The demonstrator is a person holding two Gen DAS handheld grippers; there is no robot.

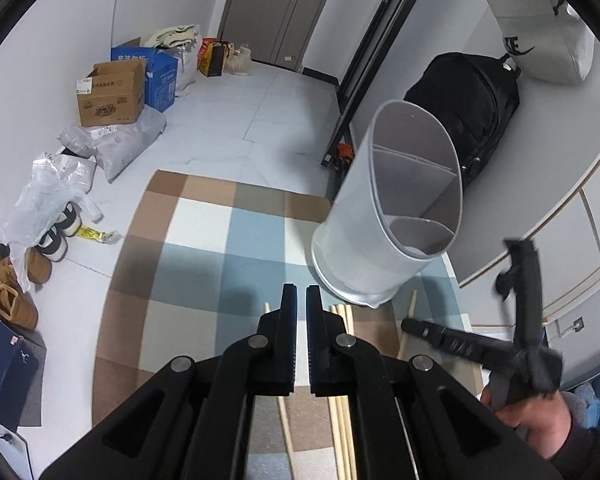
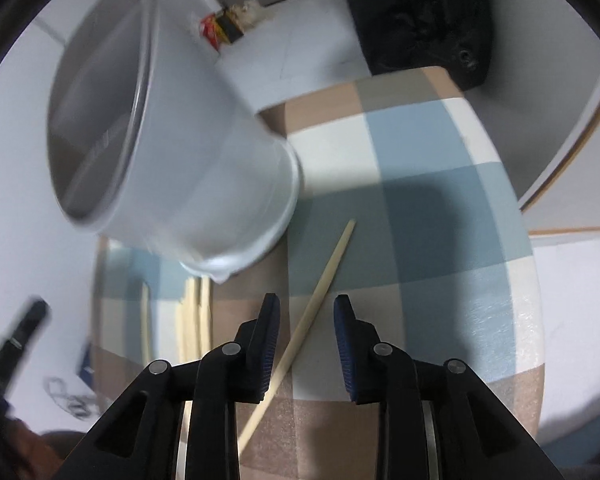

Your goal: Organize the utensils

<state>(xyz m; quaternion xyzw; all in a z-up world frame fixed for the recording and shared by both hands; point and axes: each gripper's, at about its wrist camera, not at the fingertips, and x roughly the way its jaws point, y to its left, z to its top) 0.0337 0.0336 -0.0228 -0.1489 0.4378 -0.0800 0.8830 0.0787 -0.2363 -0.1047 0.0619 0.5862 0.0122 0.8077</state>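
Observation:
A pale grey oval utensil holder (image 1: 360,220) with three compartments that look empty stands on a checked mat (image 1: 204,240). Several wooden chopsticks (image 1: 346,320) lie on the mat in front of its base. My left gripper (image 1: 301,290) hovers over them, shut, with nothing between its pads. In the right wrist view the holder (image 2: 188,184) is at the upper left, blurred. One chopstick (image 2: 324,280) lies slanted on the mat (image 2: 440,220), running below the gap of my right gripper (image 2: 307,300), which is open and apart from it. More chopsticks (image 2: 196,312) lie to the left.
A black backpack (image 1: 472,100) and a black stand (image 1: 364,80) are behind the holder. Cardboard boxes (image 1: 112,92), plastic bags (image 1: 112,144) and shoes (image 1: 52,240) line the left wall. White cabinet fronts (image 1: 560,240) run along the right. A person's hand (image 1: 540,412) shows at lower right.

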